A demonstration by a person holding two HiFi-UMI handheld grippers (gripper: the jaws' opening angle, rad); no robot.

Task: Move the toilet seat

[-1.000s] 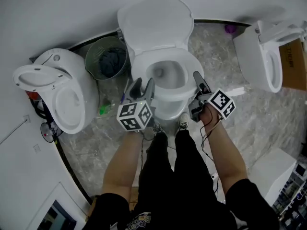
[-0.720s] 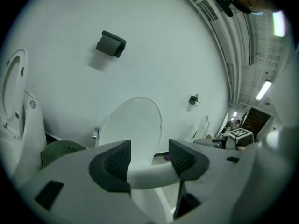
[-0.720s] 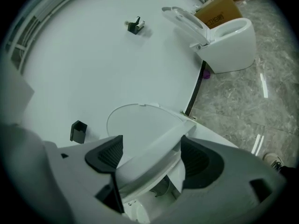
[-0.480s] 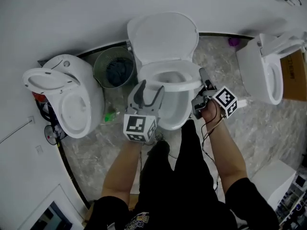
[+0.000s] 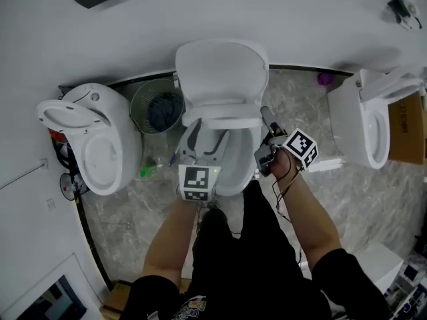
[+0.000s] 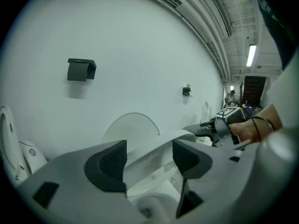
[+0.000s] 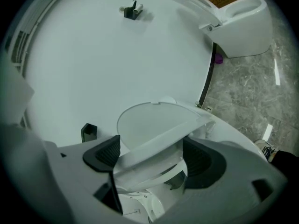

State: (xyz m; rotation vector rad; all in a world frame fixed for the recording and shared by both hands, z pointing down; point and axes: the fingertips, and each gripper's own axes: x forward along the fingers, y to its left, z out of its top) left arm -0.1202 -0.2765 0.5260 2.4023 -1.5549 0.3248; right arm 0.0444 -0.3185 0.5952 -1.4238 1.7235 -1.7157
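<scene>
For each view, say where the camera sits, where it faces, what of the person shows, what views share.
Head view: on head, facing down at toilet seat; forearms, legs, left gripper, right gripper show.
Left gripper view: on it, facing wall; opening jaws straddle seat; right hand shows.
Right gripper view: on it, facing wall; opening jaws straddle seat; shoe shows.
Shared: seat.

A grey waste bin (image 5: 157, 105) with dark contents stands at the back edge of the marble floor (image 5: 363, 195), against the wall. The left toilet (image 5: 90, 142) sits just beside it. The right toilet (image 5: 363, 122) stands at the floor's right edge by a cardboard box (image 5: 407, 122). A small green item (image 5: 148, 172) lies near the bin.
</scene>
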